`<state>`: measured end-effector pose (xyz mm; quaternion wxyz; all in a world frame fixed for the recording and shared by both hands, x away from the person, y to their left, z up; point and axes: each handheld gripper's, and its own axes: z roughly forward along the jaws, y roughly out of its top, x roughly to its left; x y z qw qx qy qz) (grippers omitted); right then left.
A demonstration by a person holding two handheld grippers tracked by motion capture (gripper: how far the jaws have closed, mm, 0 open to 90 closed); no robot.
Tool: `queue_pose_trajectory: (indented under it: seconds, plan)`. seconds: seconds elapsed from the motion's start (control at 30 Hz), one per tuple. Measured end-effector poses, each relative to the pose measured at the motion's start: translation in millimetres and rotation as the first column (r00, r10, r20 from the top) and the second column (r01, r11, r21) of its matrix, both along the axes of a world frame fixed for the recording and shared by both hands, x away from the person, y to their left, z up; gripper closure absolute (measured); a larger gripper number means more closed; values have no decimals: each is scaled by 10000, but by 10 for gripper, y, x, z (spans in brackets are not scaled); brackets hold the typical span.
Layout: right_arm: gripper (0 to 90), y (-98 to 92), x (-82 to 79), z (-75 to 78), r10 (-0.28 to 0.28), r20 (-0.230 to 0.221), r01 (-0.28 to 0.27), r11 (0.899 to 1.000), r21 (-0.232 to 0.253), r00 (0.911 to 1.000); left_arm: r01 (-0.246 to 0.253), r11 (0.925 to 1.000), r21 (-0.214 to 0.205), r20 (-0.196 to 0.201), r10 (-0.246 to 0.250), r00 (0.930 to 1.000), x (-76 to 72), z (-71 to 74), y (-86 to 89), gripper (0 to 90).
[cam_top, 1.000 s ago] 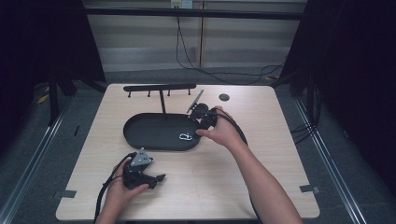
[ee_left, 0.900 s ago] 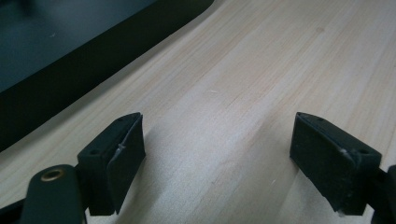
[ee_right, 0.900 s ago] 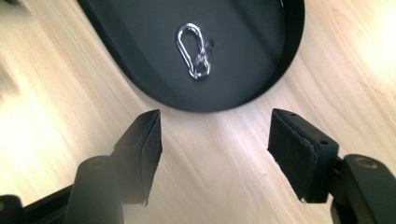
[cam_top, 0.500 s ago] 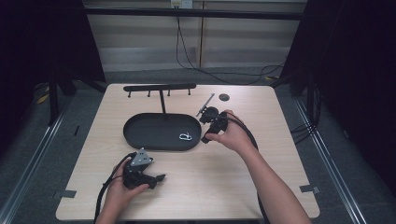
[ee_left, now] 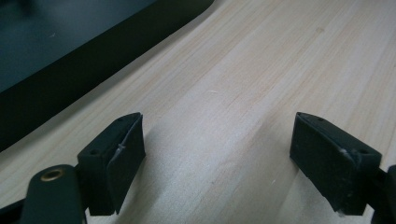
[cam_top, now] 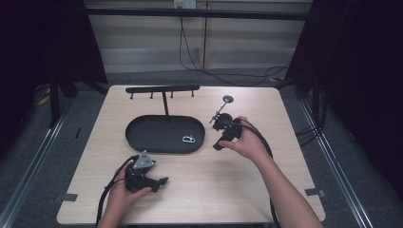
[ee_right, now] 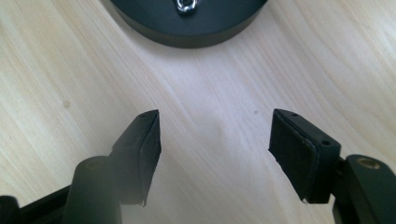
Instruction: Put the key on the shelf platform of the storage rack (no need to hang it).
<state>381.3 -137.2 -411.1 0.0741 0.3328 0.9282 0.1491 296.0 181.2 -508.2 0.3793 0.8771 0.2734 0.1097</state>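
Right gripper view: right gripper (ee_right: pixel 215 156) empty over bare wood, jaws wide apart. Just beyond, small silver metal carabiner clip (ee_right: pixel 185 5) lying inside shallow black oval tray (ee_right: pixel 196 35). Probably light, stiff, slippery; best pinched across its loop.

You have one bench (cam_top: pixel 266 190) in front of you. On it sits one black oval tray (cam_top: pixel 142 137), and in that tray lies one small metal clip (cam_top: pixel 188 139). One black T-shaped rack (cam_top: pixel 162 89) rises at the tray's far edge, with four pegs under its bar. You hold two tongs: the left tongs (cam_top: pixel 161 181) and the right tongs (cam_top: pixel 217 146).
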Motion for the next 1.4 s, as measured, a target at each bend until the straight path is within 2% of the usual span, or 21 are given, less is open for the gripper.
queue_pose_trajectory:
  seconds: [0.3, 0.73, 1.07, 1.4]
  plan:
    - [336, -122, -89, -80, -18, -111, 18, 10000, -51, 9999, -3, 10000, 0, 3, 3, 10000, 0, 0, 0, 176]
    - [313, -270, -215, -176, 5, -243, -15, 9992, -403, 9997, -25, 10000, -36, -9, 24, 10000, -1, -1, -1, 176]
    - [270, -376, -301, -224, -193, -322, 182, 9993, -328, 9993, -20, 10000, -50, -38, 19, 10000, -2, -2, -2, 176]
    - [218, -484, -375, -255, -81, -410, 73, 9998, -193, 9991, -13, 10000, -43, -32, 13, 10000, -1, -2, -2, 177]
